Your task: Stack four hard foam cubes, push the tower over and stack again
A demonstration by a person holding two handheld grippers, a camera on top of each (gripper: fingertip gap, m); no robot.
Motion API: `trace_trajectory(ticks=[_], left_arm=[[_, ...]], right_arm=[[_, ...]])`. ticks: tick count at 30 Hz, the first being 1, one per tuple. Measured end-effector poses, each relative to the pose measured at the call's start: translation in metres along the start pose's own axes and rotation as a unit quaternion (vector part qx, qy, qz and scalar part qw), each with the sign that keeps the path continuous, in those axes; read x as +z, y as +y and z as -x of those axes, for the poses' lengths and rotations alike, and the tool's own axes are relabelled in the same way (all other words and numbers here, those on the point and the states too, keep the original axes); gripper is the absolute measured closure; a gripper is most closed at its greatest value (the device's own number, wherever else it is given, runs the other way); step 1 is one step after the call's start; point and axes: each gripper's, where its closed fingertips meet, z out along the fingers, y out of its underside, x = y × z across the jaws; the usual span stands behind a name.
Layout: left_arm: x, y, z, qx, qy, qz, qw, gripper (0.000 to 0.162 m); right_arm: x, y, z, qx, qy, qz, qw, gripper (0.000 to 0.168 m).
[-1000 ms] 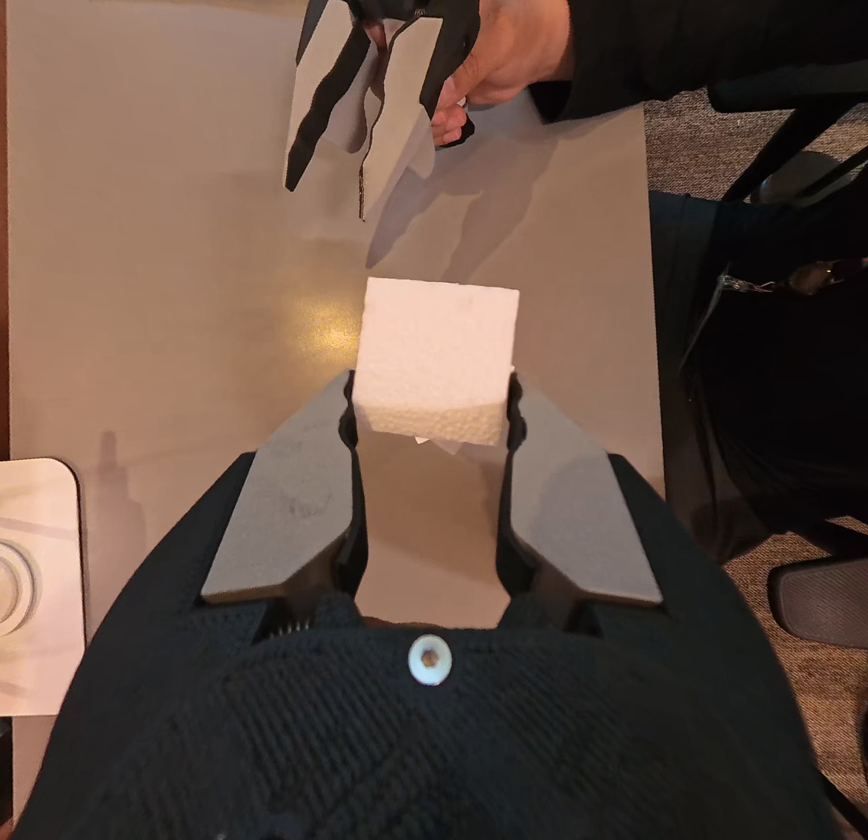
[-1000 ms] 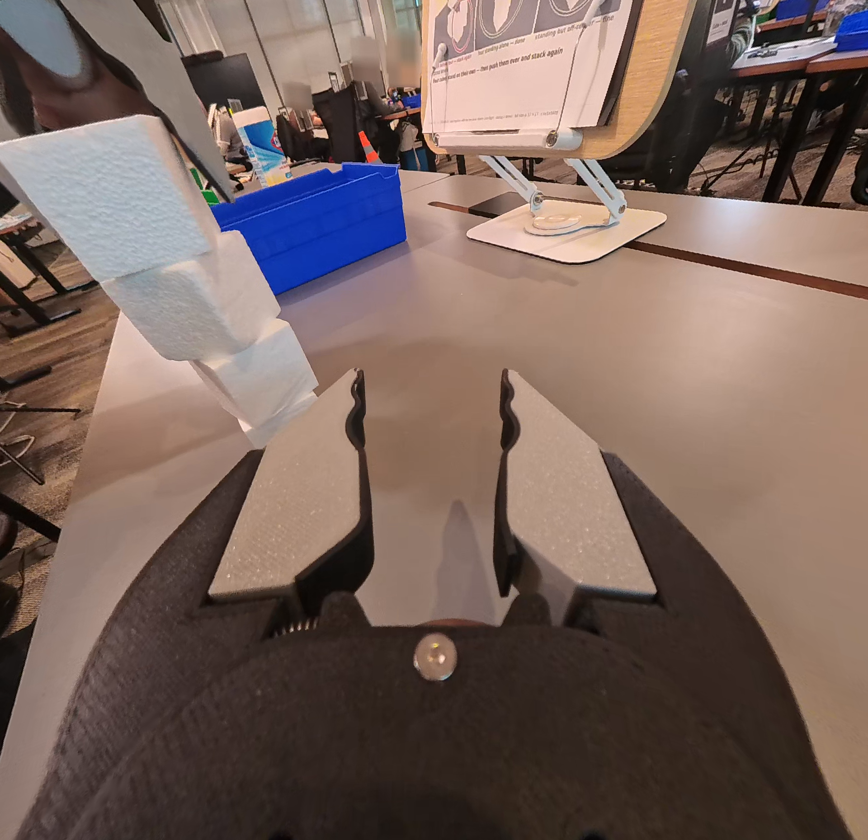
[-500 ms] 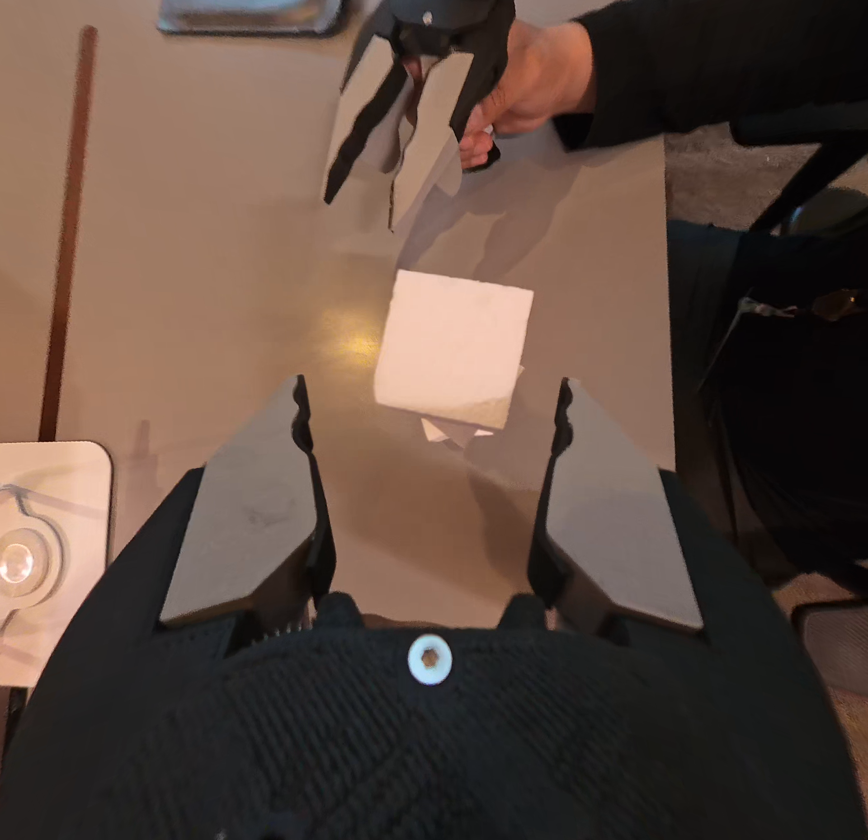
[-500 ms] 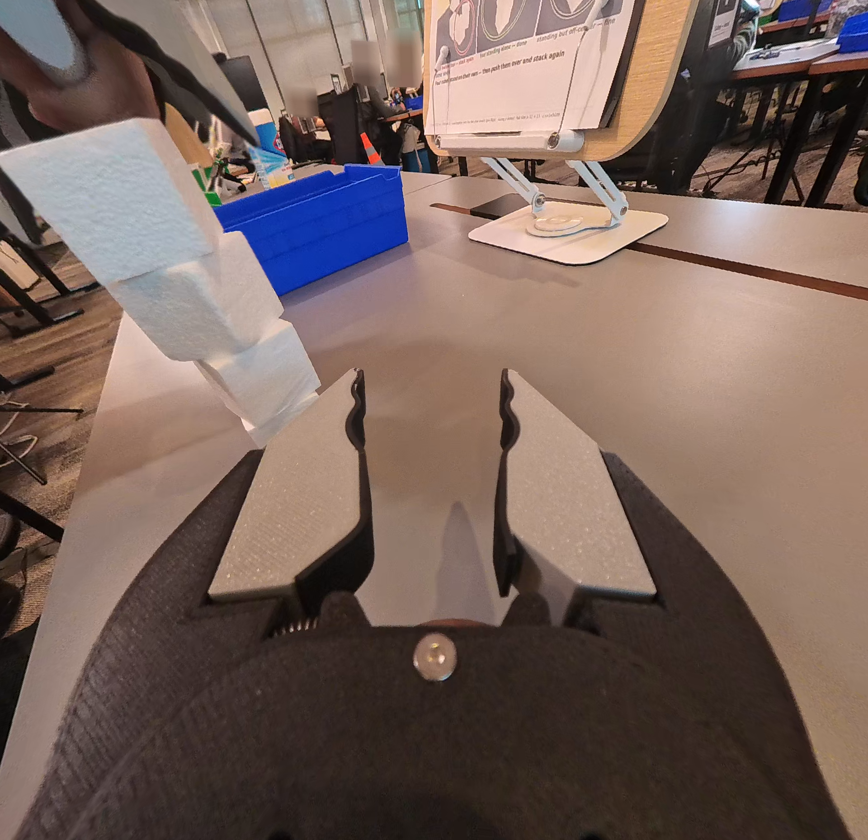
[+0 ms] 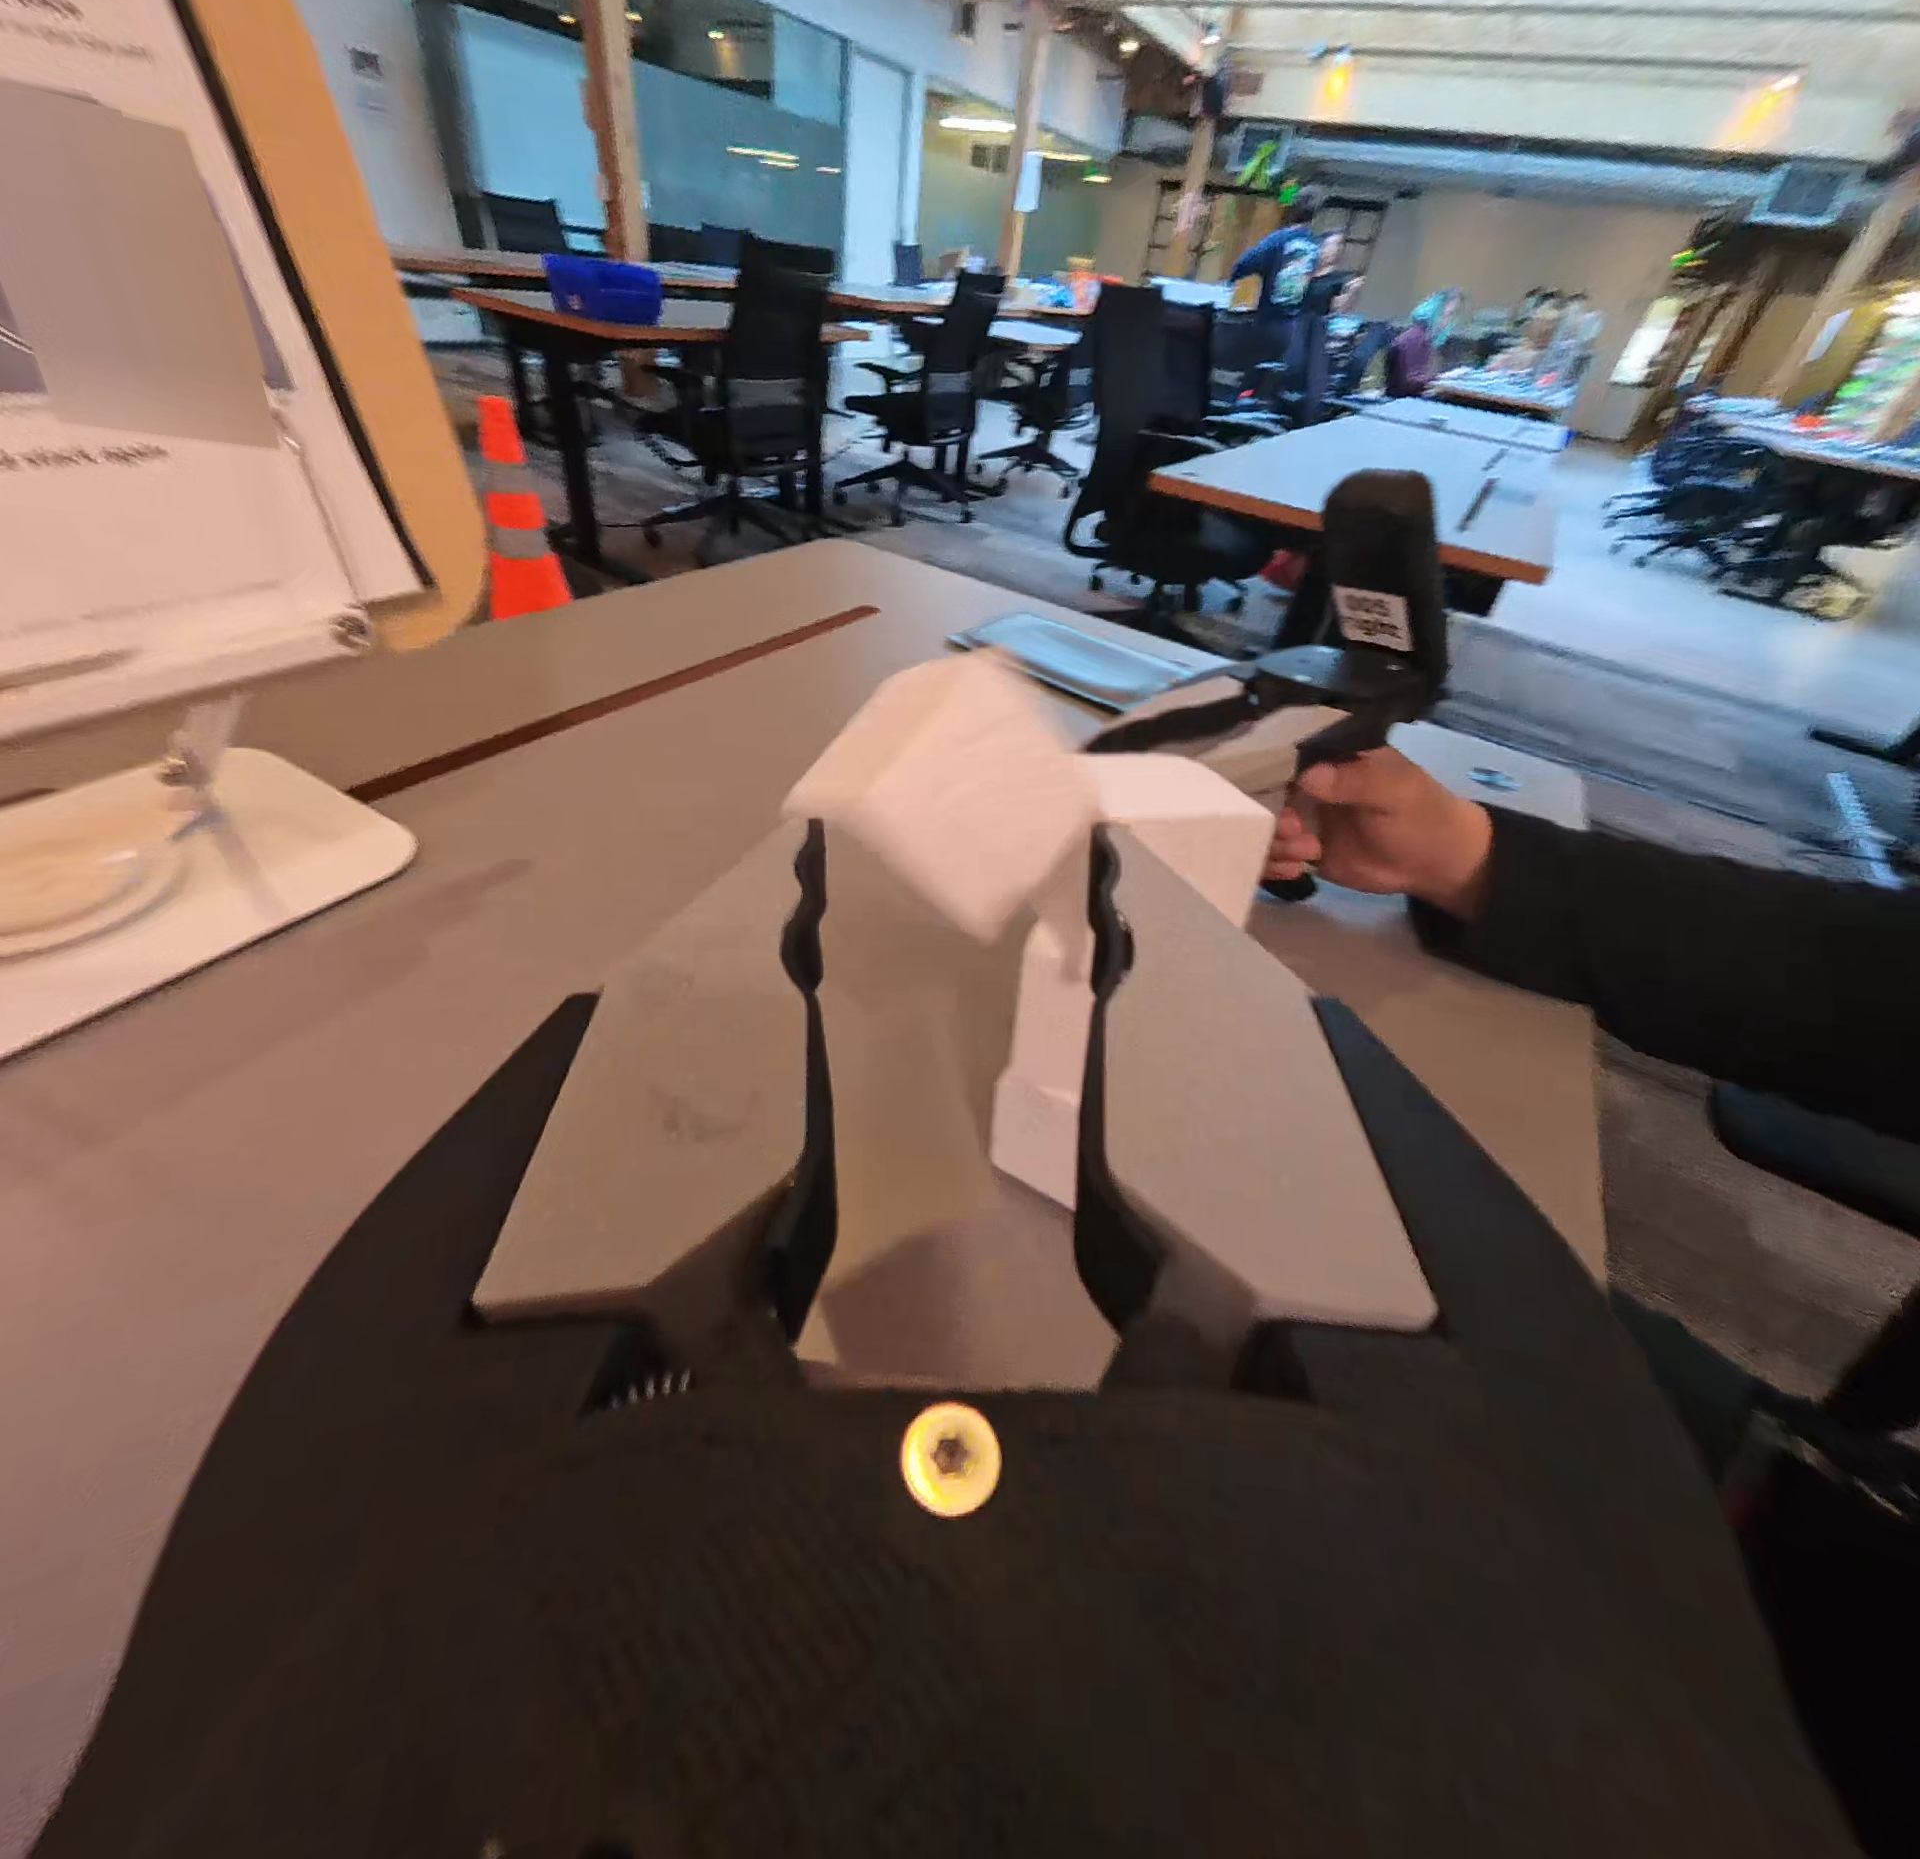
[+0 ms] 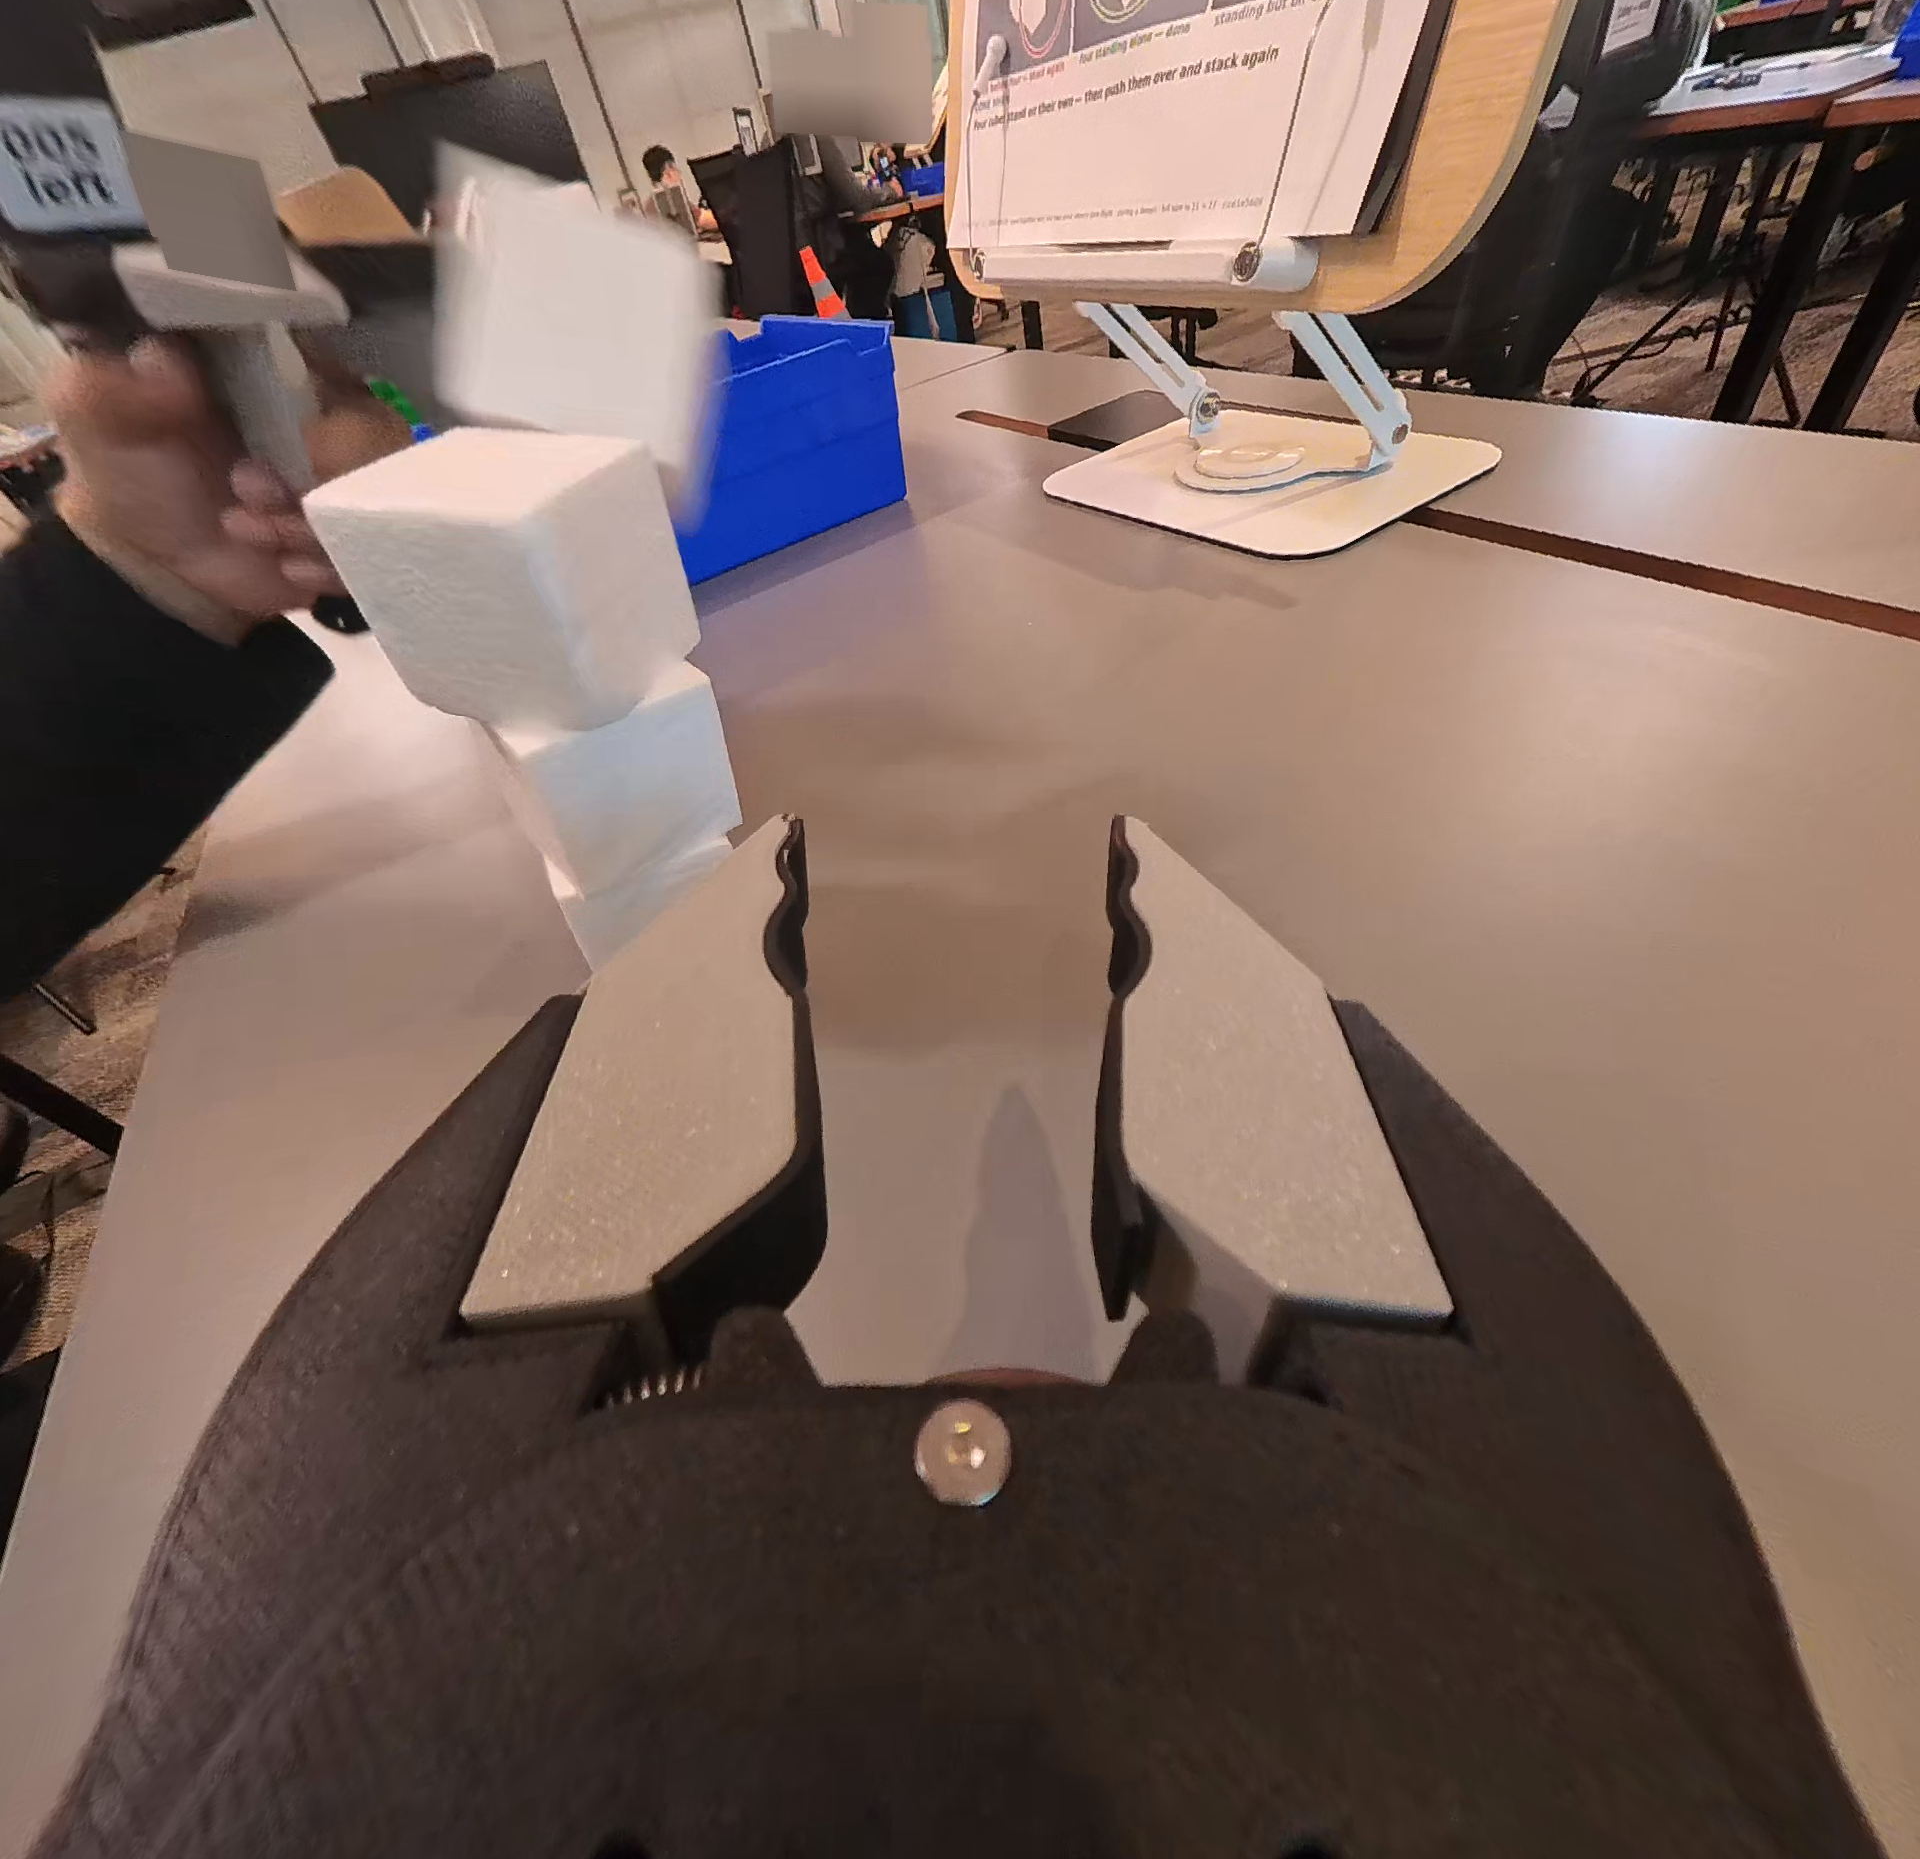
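I see a grey table [image 6: 1351, 770] with a dark seam running across its far part. Directly on it: the bottom foam cube [image 6: 634, 910] near the left edge, a blue bin [image 6: 800, 438] toward the far-left corner, and a white stand base [image 6: 1278, 474] at the seam.

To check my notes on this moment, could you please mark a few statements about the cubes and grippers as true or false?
1. The top cube sits squarely on the tower. False: it is tilted and blurred, off the cube below.
2. The right gripper holds nothing. True.
3. A blue bin stands on the table behind the tower. True.
4. The document stand lies flat on the table. False: its board is raised on arms above a white base.
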Motion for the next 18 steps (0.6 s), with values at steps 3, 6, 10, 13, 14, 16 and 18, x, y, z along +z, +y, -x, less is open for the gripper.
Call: trace_trajectory(ticks=[3,6,10,13,14,16,18], left_arm=[[0.001,0.025,-0.007,0.012,0.025,0.036,0.999,0.101],[0.005,0.044,-0.01,0.049,0.03,0.082,0.995,0.094],[0.005,0.053,-0.007,0.046,0.043,0.083,0.995,0.101],[0.0,0.05,0.006,0.016,0.036,0.03,0.999,0.118],[-0.003,0.049,0.009,-0.001,0.042,0.008,0.999,0.132],[-0.009,0.05,0.013,-0.029,0.049,-0.017,0.998,0.162],[-0.01,0.05,0.023,-0.023,0.012,-0.014,1.0,0.162]], right_arm=[[0.002,0.003,0.0,-0.002,-0.002,0.005,1.0,0.112],[0.006,0.008,0.0,-0.006,-0.002,0.018,1.0,0.112],[0.009,0.011,0.002,-0.014,-0.002,0.028,1.0,0.112],[0.008,0.011,0.002,-0.018,0.0,0.026,1.0,0.112],[0.008,0.01,0.003,-0.018,0.0,0.025,1.0,0.113],[0.008,0.01,0.004,-0.019,-0.003,0.024,1.0,0.113],[0.009,0.009,0.008,-0.022,-0.01,0.023,0.999,0.113]])
